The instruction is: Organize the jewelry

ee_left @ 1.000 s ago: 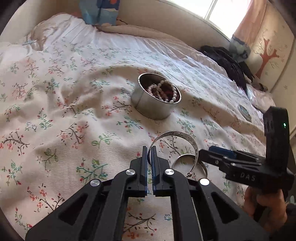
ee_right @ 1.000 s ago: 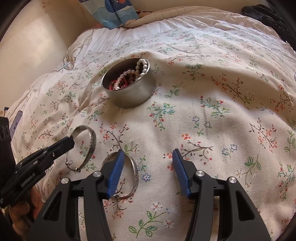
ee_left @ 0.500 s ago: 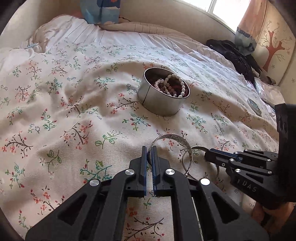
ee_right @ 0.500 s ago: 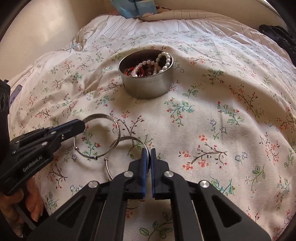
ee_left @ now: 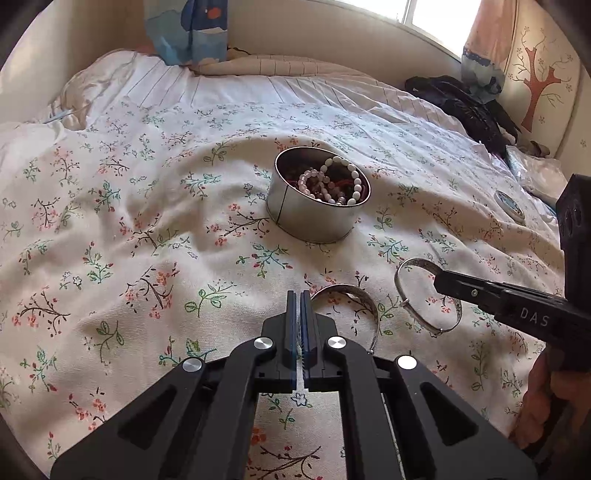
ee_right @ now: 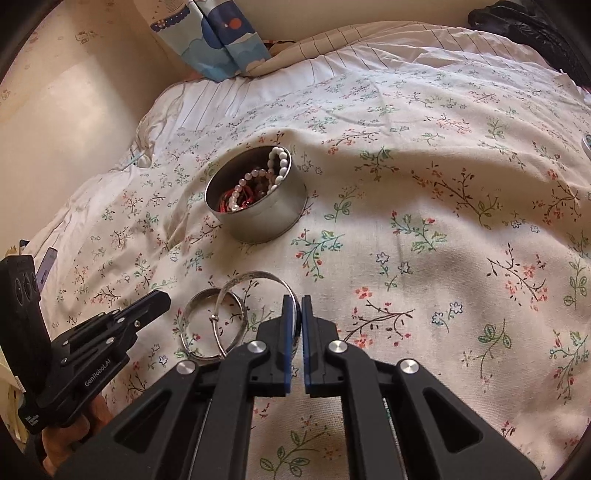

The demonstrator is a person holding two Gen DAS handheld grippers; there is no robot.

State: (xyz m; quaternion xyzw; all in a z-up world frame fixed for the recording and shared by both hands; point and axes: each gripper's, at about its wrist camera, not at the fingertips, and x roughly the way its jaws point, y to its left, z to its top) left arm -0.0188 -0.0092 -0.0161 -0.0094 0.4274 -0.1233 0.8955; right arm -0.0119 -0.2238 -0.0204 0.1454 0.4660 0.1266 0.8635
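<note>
Left hand-held gripper [ee_left: 300, 295], marked "GenRobot.AI", clenched beside one silver bangle [ee_left: 354, 295]; right hand-held gripper [ee_right: 296, 301], marked "DAS", grasps another silver bangle [ee_right: 258, 277]; bead-filled tin [ee_right: 258, 210] ahead on bed [ee_right: 443, 221].

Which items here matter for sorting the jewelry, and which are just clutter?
Job: held bangle, in the shut right gripper; loose bangle beside the shut left gripper; metal tin; bead bracelets inside it.
Lying about: blue patterned bag, black clothing, small round disc, floral bedspread underneath.
</note>
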